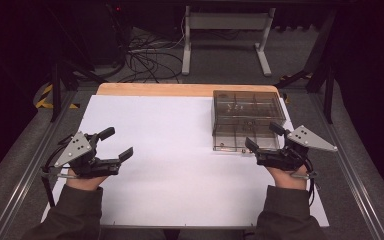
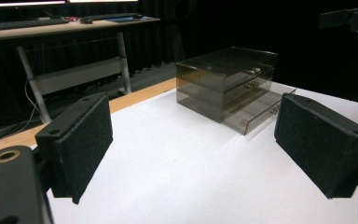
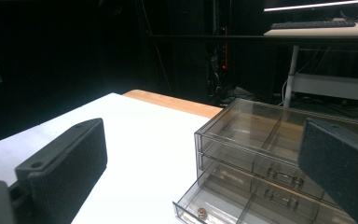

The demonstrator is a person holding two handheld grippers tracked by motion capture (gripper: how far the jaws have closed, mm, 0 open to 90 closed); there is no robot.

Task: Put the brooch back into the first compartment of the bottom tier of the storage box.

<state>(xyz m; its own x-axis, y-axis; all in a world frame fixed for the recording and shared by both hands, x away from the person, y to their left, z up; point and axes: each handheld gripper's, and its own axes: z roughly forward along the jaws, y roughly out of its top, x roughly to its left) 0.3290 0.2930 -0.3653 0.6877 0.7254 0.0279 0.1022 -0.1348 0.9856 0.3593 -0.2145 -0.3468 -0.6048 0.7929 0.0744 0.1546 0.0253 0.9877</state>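
Two dark sleeves are seen at the bottom of the high view, and a gripper is held in each hand. The left gripper (image 1: pixel 115 143) is held over the white sheet (image 1: pixel 180 150) on the left side of the table. Its two black jaws are spread wide apart, and nothing is held between them. In the left gripper view, the same jaws are seen with fuzzy black pads (image 2: pixel 81 149), and only white sheet is seen in the gap.

The right gripper (image 1: pixel 265 136) is held on the right side, just at the front edge of a clear plastic drawer box (image 1: pixel 247 120). Its jaws are also spread wide, and nothing is gripped. A grey three-cornered plate (image 1: pixel 310 139) is seen on top of it.

The drawer box is placed at the far right of the sheet, near the wooden table edge (image 1: pixel 180 90). It is smoky and see-through, with three drawers stacked up. The bottom drawer (image 3: pixel 223 205) is pulled out a little way. It is split into small parts, and a small gold-coloured knob (image 3: pixel 201 213) is seen on its front. The two upper drawers are pushed in. In the right gripper view, the box is seen just ahead, between the two jaws.

Behind the table, a white desk frame (image 1: pixel 225 30) and loose cables (image 1: pixel 150 60) are seen on the floor.
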